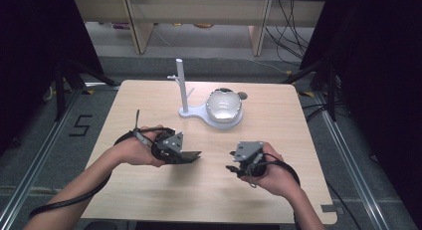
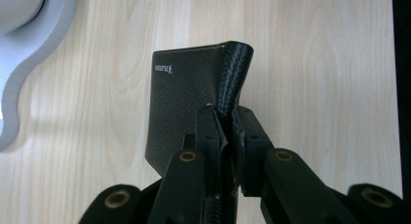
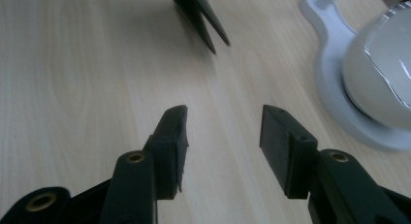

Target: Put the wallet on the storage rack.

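1. Between the jaws of the left gripper (image 2: 224, 124) sits the folded spine of a black wallet (image 2: 194, 98), clenched tight, its covers fanning out ahead of the tips above the table (image 2: 315, 64).
2. Off to that gripper's side, the right gripper (image 3: 223, 132) is released, jaws wide apart with bare wood between them.
3. Ahead of both grippers, well apart, stands a white stand (image 1: 196, 113) with an upright post (image 1: 181, 83) and a rounded silver-white bowl (image 1: 224, 104).

Even overhead light, dark blurred surroundings.
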A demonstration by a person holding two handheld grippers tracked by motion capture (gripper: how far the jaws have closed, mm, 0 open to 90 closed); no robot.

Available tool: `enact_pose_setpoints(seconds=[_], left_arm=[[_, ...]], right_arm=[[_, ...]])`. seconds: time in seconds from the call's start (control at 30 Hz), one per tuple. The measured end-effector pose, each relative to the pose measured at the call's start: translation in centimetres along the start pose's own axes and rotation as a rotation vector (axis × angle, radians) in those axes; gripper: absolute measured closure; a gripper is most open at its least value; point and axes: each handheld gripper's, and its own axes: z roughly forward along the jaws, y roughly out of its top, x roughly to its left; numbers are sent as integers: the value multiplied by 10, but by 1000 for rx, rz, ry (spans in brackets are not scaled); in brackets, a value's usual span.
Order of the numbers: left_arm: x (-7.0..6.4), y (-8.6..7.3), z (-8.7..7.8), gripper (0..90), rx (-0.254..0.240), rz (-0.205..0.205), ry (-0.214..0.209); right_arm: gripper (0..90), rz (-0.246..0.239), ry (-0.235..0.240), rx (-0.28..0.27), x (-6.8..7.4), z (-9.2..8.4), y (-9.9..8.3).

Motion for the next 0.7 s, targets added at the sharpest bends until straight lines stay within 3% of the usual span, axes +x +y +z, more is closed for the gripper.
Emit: enact_pose_setpoints(seconds=[0.07, 0.1, 0.2, 0.33, 0.37, 0.4, 0.7], left_arm=[[0, 3, 0, 822, 5, 7, -3], [0, 6, 0, 822, -2, 7, -2], [1, 14, -1, 822, -3, 30, -5], [2, 22, -1, 822, -4, 53, -6], [1, 24, -1, 822, -9, 54, -4], [1, 27, -1, 822, -11, 64, -4], [2, 35, -2, 821, -16, 82, -3]], right_arm=[[529, 3, -1, 4, 1, 2, 3], [516, -69, -4, 21, 2, 11, 14], [502, -74, 17, 31, 5, 17, 22], [478, -93, 9, -9, 7, 24, 33], [477, -91, 11, -16, 7, 24, 35], [478, -45, 35, -18, 8, 24, 38], [528, -57, 63, -27, 12, 24, 46]])
